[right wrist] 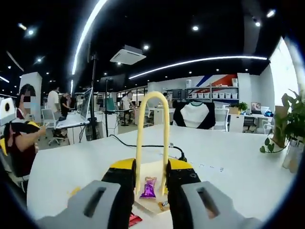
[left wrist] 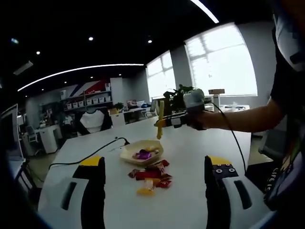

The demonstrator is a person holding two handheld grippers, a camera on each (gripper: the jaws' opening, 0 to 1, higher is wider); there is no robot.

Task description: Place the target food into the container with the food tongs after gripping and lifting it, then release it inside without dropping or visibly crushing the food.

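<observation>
- White office table (left wrist: 200, 157), shelves and windows behind.
- Right gripper (left wrist: 183, 120) clamped on yellow tongs (right wrist: 152, 138), hanging above the tan container (left wrist: 141, 151).
- Tongs pointing down, tips apart around a purple candy (right wrist: 148, 187); cannot tell whether pinching it or just astride.
- Purple candy already inside the container; loose pile of sweets (left wrist: 151, 175) just beside it, nearer the left gripper (left wrist: 155, 191), jaws spread and empty.
</observation>
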